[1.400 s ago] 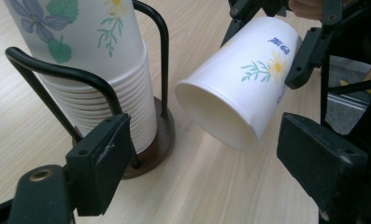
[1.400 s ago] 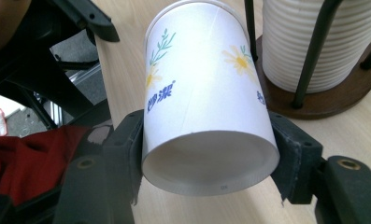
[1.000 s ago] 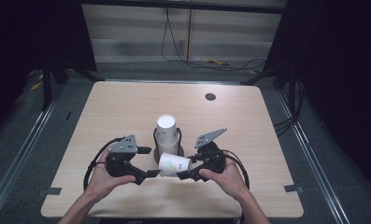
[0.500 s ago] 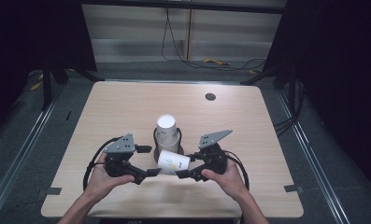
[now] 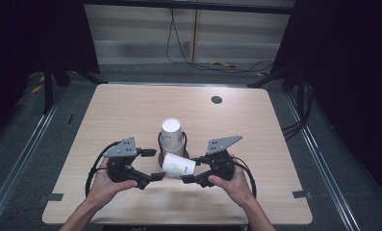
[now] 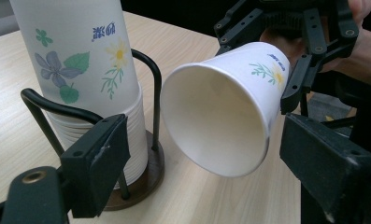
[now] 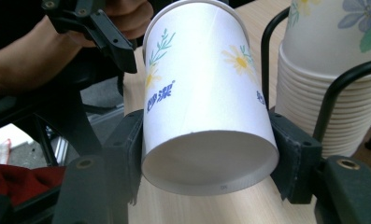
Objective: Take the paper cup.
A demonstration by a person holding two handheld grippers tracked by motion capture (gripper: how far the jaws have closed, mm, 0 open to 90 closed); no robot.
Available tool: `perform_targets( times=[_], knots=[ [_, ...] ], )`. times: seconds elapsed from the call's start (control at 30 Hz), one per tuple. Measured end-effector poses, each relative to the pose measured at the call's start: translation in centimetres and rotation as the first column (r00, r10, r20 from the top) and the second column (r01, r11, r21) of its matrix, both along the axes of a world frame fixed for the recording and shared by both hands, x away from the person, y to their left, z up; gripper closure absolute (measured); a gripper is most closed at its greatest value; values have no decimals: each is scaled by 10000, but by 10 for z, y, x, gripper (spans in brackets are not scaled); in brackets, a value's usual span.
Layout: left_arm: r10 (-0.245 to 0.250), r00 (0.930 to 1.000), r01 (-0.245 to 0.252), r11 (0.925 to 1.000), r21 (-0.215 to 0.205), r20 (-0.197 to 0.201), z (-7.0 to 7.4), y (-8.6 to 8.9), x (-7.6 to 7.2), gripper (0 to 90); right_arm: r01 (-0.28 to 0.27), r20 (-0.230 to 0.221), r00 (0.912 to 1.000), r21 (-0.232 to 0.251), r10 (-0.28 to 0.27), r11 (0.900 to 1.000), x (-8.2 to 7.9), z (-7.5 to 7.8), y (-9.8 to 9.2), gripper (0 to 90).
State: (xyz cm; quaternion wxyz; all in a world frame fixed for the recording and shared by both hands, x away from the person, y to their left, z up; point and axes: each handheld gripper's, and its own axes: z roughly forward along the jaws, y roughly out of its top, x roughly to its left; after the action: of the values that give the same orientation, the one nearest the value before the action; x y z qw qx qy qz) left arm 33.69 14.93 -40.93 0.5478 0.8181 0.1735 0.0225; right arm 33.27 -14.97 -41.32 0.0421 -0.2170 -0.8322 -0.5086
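The right gripper (image 5: 187, 178) clamps a paper cup (image 5: 178, 166) by its base end, holding it on its side just above the table (image 5: 131, 110) with the mouth facing the left gripper (image 5: 152, 164). That one's jaws stand wide, either side of the cup's rim without pressing it. Just behind sits a stack of cups (image 5: 172, 137) in a wire holder (image 5: 184, 144).

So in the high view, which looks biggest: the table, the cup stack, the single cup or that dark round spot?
1. table
2. cup stack and single cup: look about alike, the stack seen almost end-on, so no ranking
3. dark round spot
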Motion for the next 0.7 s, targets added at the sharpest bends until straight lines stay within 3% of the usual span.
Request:
perform_targets(
  times=[0.3, 0.47, 0.7],
  knots=[
    [0, 10000, -1, 9998, -209, -32, -1, -1, 1, 158, 126, 441, 9989, 660, -155, 9977, -1, 0, -3, 364],
    [-50, 9999, 46, 9993, -377, -96, -1, -1, 1, 157, -83, 540, 9985, 1085, 24, 9941, -2, 0, -3, 364],
    [-559, 9982, 547, 9970, -539, -199, -2, -4, 1, 156, -426, 538, 9979, 1177, 364, 9921, -3, 1, -1, 366]
  ],
)
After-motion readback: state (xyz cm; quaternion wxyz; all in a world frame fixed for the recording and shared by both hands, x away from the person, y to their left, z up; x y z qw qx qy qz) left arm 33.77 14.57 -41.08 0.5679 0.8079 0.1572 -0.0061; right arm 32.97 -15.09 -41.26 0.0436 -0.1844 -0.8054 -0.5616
